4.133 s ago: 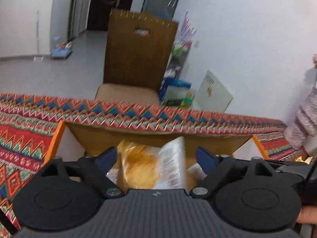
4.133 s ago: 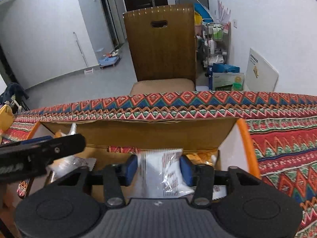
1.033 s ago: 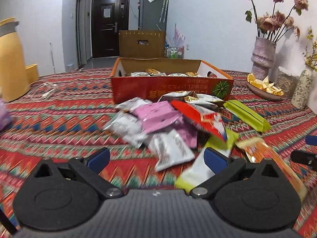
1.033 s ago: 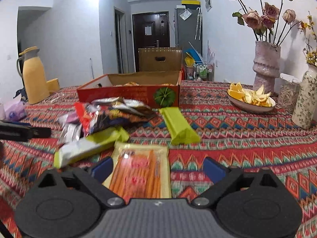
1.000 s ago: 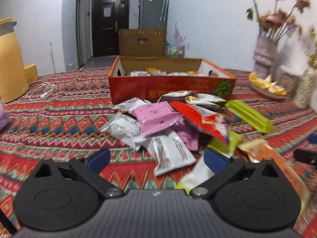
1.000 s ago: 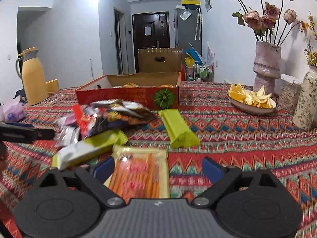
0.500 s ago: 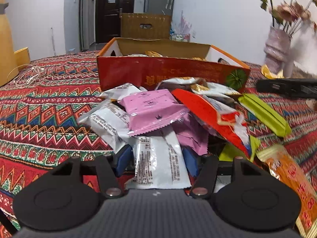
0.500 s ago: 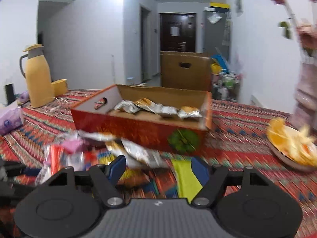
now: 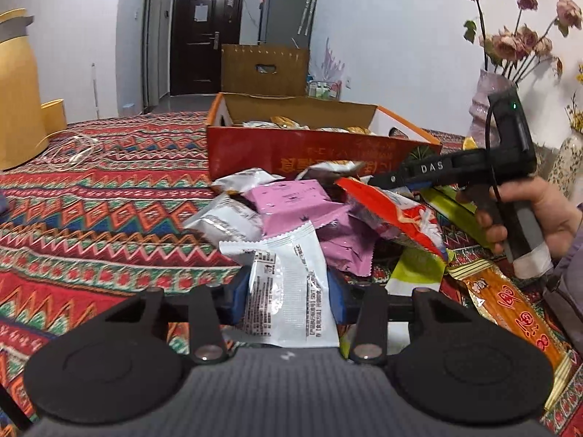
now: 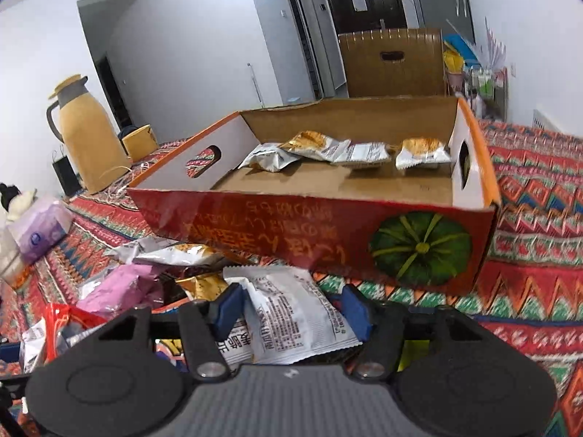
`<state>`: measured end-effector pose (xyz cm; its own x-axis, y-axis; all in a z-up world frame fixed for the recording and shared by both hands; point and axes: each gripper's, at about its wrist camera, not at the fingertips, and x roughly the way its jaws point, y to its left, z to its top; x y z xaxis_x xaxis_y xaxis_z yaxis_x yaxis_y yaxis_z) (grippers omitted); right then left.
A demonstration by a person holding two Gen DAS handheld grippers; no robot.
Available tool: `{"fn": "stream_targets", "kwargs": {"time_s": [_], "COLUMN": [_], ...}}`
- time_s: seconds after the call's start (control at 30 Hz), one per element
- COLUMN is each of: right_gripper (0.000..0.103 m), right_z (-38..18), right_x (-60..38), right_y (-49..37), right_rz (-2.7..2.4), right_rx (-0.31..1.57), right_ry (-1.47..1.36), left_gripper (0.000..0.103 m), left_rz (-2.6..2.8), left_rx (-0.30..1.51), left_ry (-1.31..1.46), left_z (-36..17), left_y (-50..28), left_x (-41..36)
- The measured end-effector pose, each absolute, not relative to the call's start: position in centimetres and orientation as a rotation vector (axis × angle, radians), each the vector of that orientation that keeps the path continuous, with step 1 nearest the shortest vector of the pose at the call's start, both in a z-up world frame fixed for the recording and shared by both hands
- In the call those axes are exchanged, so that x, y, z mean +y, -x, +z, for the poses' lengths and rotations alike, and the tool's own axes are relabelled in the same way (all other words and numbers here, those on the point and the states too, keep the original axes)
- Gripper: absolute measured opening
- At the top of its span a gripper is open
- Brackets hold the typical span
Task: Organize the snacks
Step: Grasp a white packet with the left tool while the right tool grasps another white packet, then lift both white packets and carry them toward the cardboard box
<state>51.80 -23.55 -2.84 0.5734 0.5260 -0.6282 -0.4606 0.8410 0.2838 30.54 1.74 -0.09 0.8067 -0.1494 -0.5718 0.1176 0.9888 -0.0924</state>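
- White walls, a dark door and a brown chair back lie behind the tabletop [image 9: 109,196], which is covered by a red zigzag-patterned cloth; a yellow thermos jug [image 9: 14,87] stands far left and a pale vase of dried pink roses [image 9: 492,105] stands at the right.
- Left wrist view: the left gripper [image 9: 288,287] has its blue fingers [image 9: 237,291] drawn in against both side edges of a white foil snack packet with black print [image 9: 288,291], which lies lengthwise between them, its crimped top edge pointing forward toward the heap.
- Just ahead, a pink snack packet [image 9: 291,200] tops a loose pile of silver and red wrappers, with an orange packet of stick snacks [image 9: 510,309] lying to the right.
- Behind the pile sits a shallow red cardboard box with an orange rim [image 9: 309,153], a few packets showing inside.
- Over the pile's right side reaches the right gripper [image 9: 430,171], seen side-on and held by the person's right hand [image 9: 528,215].
- Right wrist view: the right gripper [image 10: 291,309] has its blue fingers [image 10: 229,306] partly closed about a white printed snack packet [image 10: 291,313]; the packet lies between them, the right finger at its edge, the left finger touching its crumpled side.
- Directly beyond stands the red box [image 10: 291,229], a green pumpkin printed on its front, with four silver-and-orange packets [image 10: 328,149] lined along its far wall.
- Pink and silver wrappers [image 10: 124,284] lie at the left, near a purple tissue pack [image 10: 40,229].
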Motion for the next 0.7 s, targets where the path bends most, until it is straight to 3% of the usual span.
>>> {"fn": "stream_targets", "kwargs": {"time_s": [0.03, 0.1, 0.13, 0.37, 0.7], "right_gripper": [0.059, 0.042, 0.039, 0.039, 0.039], "right_z": [-3.0, -2.9, -2.7, 0.9, 3.9], "right_x": [-23.6, -23.6, -23.5, -23.5, -27.8], "right_y": [-51.6, -51.3, -51.2, -45.0, -27.4], "right_rz": [0.594, 0.601, 0.598, 0.437, 0.274], "right_rx": [0.769, 0.771, 0.781, 0.683, 0.499], "right_ry": [-0.105, -0.111, -0.127, 0.050, 0.051], "left_gripper": [0.044, 0.044, 0.044, 0.044, 0.044], "left_rz": [-0.138, -0.116, -0.110, -0.078, -0.115], "left_rx": [0.616, 0.614, 0.611, 0.557, 0.571], "left_ry": [0.055, 0.052, 0.053, 0.059, 0.092], "left_z": [0.1, 0.3, 0.4, 2.6, 2.8], "left_y": [-30.3, -29.7, -29.4, -25.6, -19.9], "left_x": [1.9, 2.2, 2.3, 3.2, 2.7]}}
